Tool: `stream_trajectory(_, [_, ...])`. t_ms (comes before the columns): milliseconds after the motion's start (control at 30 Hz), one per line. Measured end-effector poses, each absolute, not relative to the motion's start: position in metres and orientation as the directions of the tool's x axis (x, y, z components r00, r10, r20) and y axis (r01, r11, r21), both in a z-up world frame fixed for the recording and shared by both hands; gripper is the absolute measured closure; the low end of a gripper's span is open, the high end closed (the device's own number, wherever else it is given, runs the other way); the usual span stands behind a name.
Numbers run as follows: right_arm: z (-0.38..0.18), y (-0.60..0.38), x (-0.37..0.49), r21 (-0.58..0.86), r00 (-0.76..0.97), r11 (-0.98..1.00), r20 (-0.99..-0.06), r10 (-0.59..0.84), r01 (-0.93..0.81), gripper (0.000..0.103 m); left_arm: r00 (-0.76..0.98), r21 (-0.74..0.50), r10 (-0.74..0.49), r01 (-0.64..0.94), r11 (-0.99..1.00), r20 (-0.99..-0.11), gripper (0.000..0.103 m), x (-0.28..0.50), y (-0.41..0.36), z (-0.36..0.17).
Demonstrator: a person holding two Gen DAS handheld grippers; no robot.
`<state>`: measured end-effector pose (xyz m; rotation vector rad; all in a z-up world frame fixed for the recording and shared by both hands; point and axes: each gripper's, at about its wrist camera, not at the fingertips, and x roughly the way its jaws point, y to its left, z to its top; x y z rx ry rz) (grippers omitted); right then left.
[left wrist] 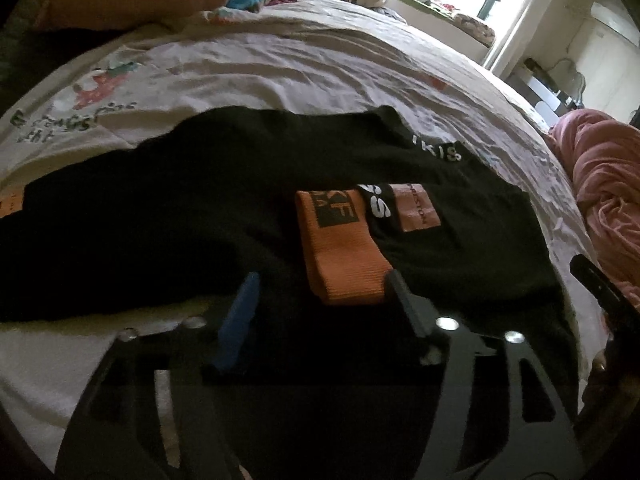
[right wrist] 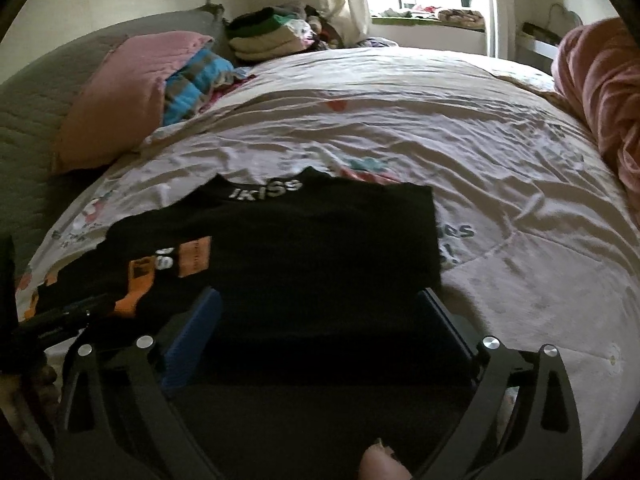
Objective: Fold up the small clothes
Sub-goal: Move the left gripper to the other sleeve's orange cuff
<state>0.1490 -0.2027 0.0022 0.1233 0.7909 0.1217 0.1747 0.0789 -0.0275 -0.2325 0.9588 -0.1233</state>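
A small black top (left wrist: 200,208) with white collar lettering and orange patches lies flat on the bed; it also shows in the right wrist view (right wrist: 304,248). An orange cuff (left wrist: 340,252) lies across its middle. My left gripper (left wrist: 320,280) is open, its fingers spread over the garment's near edge by the orange cuff, holding nothing. My right gripper (right wrist: 320,300) is open, its fingers spread wide over the near hem of the top. The right gripper's tip (left wrist: 600,288) shows at the right edge of the left wrist view.
The white printed bedsheet (right wrist: 460,152) spreads beyond the top. A pink pillow (right wrist: 120,96) and a blue striped cloth (right wrist: 192,84) lie at the head. Folded clothes (right wrist: 268,36) are stacked by the window. A pink blanket (right wrist: 600,96) lies at the right.
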Motion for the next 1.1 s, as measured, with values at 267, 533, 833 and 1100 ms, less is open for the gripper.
stream_trajectory(267, [0.014,-0.181,0.142,0.169,0.707,0.978,-0.677,0.205,-0.122,0.005,0.626,-0.218,-0.137,-0.053,0.975,-0.768,0.010,0.163,0.095,-0.010])
stream_trajectory(533, [0.022,-0.155,0.137,0.145,0.715,0.973,-0.661,0.229,-0.178,0.005,0.662,-0.234,-0.096,-0.122,0.965,-0.743,0.010,0.150,0.125,0.003])
stream_trajectory(833, [0.030,-0.118,0.133,0.133,0.708,0.957,-0.648,0.280,-0.257,0.005,0.689,-0.230,-0.016,-0.220,0.948,-0.725,0.010,0.138,0.160,0.013])
stream_trajectory(1100, [0.036,-0.082,0.132,0.118,0.692,0.935,-0.643,0.329,-0.335,0.005,0.694,-0.180,0.096,-0.314,0.932,-0.714,0.010,0.128,0.193,0.020])
